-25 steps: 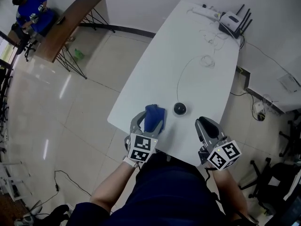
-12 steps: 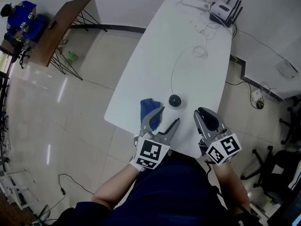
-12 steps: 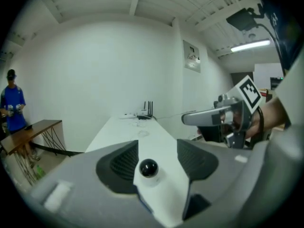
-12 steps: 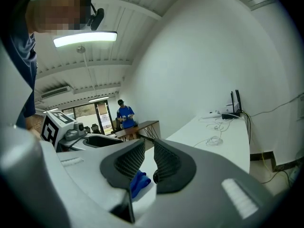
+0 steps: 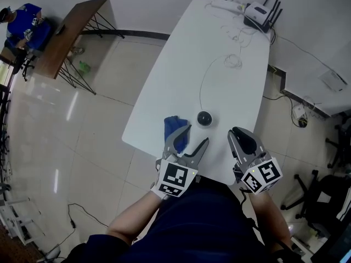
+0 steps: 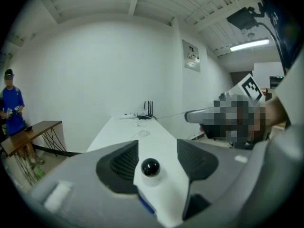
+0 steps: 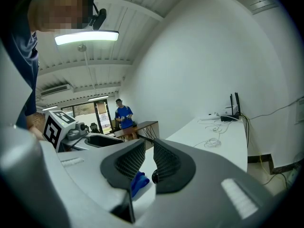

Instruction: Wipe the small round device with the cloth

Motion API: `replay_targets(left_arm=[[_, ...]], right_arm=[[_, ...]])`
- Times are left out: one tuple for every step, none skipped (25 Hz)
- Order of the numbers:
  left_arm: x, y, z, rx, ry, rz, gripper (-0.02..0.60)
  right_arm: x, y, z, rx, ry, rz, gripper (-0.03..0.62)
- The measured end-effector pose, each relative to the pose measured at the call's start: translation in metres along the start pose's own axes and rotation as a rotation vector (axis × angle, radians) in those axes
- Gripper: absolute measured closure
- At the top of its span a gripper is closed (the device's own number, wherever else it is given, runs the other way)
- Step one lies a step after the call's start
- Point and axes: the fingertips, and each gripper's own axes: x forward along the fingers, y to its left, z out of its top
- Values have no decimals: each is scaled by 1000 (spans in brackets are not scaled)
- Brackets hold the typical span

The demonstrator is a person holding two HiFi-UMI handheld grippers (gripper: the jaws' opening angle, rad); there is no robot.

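Note:
The small round black device [image 5: 204, 118] sits on the white table [image 5: 219, 86] near its front end, with a thin cable running away from it. A blue cloth [image 5: 173, 127] lies crumpled just left of it. My left gripper [image 5: 196, 136] hovers open right in front of the device, its left finger beside the cloth, with nothing between the pads. In the left gripper view the device [image 6: 150, 167] shows in the gap of that gripper [image 6: 157, 142]. My right gripper [image 5: 237, 133] hangs near the table's front right edge, nearly closed and empty. Its own view shows the cloth [image 7: 137, 180] past the narrow gap.
A router [image 5: 256, 12] and a coiled white cable [image 5: 233, 61] lie at the table's far end. Left of the table, across tiled floor, a wooden desk [image 5: 77, 32] stands with a person in blue [image 5: 24, 21] beside it. Cables run along the floor at right.
My left gripper has come off the cloth and moved right toward the device; the cloth stays on the table. Over the last half second both grippers hardly moved.

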Motion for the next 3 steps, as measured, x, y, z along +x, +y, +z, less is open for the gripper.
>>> replay_targets(left_arm=[[0, 0, -1, 1, 2, -2, 328], [-1, 0, -1, 2, 4, -3, 328], [-1, 0, -2, 2, 6, -5, 328]], right_arm=[[0, 0, 0, 0, 0, -2, 533], [1, 1, 0, 1, 0, -3, 533], [1, 1, 0, 1, 0, -4, 533]])
